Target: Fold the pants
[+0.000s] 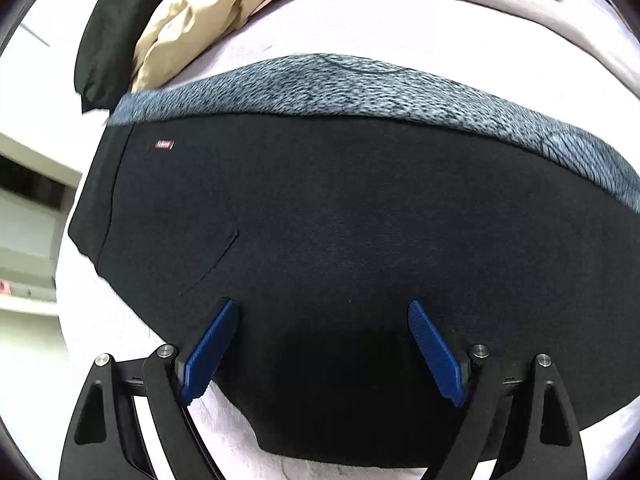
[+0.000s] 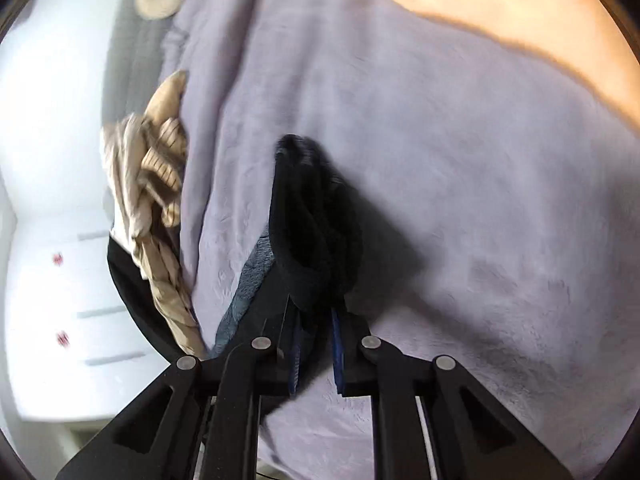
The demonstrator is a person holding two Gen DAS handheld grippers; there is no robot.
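Fingers: our right gripper (image 2: 316, 312) pinches black pants (image 1: 320, 220) hem bunch; left gripper (image 1: 322, 308) gapes wide, empty, above them. We should carry the hem over evenly and align edges.

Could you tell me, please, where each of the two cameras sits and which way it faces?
Left wrist view: sits on the left gripper, looking steeply down on the black pants spread flat on the lavender blanket; its blue pads stand wide apart, touching nothing.
Right wrist view: sits on the right gripper, angled down across the blanket; its jaws are shut on a bunched part of the pants.
Shared: the pants, the blanket, the beige garment and the grey fleecy fabric.
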